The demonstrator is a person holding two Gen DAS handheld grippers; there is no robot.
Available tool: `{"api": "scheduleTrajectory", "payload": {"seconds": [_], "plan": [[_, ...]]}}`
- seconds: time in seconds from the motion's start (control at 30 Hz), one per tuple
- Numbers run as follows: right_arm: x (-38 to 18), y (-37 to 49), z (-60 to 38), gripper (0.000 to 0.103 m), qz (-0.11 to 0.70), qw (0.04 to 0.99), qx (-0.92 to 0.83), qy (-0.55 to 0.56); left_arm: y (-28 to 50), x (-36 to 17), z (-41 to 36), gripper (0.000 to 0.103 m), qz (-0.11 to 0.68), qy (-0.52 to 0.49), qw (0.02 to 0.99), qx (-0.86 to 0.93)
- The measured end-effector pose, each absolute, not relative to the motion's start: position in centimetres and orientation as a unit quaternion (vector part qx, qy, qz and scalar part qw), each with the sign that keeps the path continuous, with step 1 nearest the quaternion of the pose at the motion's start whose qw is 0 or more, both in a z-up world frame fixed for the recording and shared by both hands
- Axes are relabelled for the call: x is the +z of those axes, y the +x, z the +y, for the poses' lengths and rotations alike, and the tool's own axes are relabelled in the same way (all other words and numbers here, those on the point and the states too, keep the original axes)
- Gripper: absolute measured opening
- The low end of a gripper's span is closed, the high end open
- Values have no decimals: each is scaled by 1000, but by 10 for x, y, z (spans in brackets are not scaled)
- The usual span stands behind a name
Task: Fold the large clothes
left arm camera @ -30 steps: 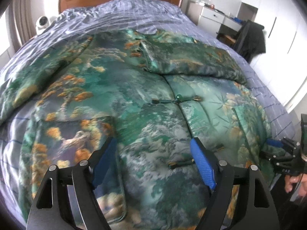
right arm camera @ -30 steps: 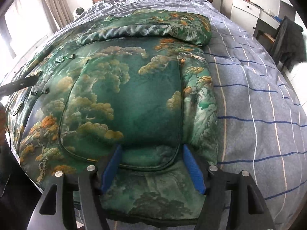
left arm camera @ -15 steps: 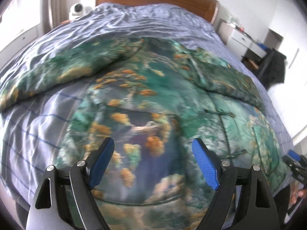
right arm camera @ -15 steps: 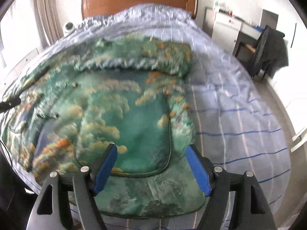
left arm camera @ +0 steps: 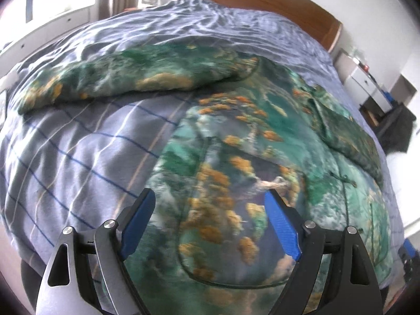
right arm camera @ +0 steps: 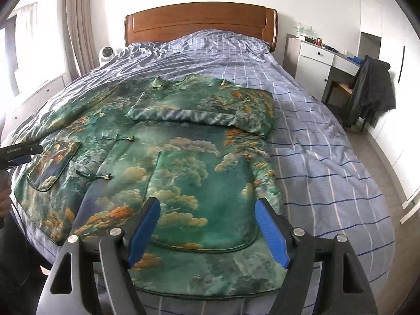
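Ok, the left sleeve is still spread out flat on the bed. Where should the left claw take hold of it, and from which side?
Grip the sleeve at its far cuff end, where the fabric thins to a free edge on the duvet. Probably best to bring the left claw in low from the outer side of the bed, so one finger can slip under the edge. Both claws look open and empty.

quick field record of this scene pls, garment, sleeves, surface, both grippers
garment: green printed jacket, spread front-up on the bed
right sleeve: folded across the chest
left sleeve: stretched out to the side
surface: blue checked bedspread
left gripper: open, above the pocket, holding nothing
right gripper: open, above the hem, holding nothing
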State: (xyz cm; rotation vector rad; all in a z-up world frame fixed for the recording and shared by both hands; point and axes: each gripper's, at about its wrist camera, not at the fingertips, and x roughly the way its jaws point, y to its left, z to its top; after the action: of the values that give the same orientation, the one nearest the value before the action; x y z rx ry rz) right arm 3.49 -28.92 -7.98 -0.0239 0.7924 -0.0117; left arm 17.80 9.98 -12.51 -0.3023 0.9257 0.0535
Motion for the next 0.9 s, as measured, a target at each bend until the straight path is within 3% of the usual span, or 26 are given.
{"api": "scheduleTrajectory", "payload": {"seconds": [0.57, 0.9], "plan": [[-78, 32, -285, 76, 382, 924, -7, -15, 194, -152, 203, 86, 430, -319, 839, 98], [-77, 32, -276, 76, 382, 924, -3, -29, 212, -163, 303, 89, 321, -496, 794, 141]]}}
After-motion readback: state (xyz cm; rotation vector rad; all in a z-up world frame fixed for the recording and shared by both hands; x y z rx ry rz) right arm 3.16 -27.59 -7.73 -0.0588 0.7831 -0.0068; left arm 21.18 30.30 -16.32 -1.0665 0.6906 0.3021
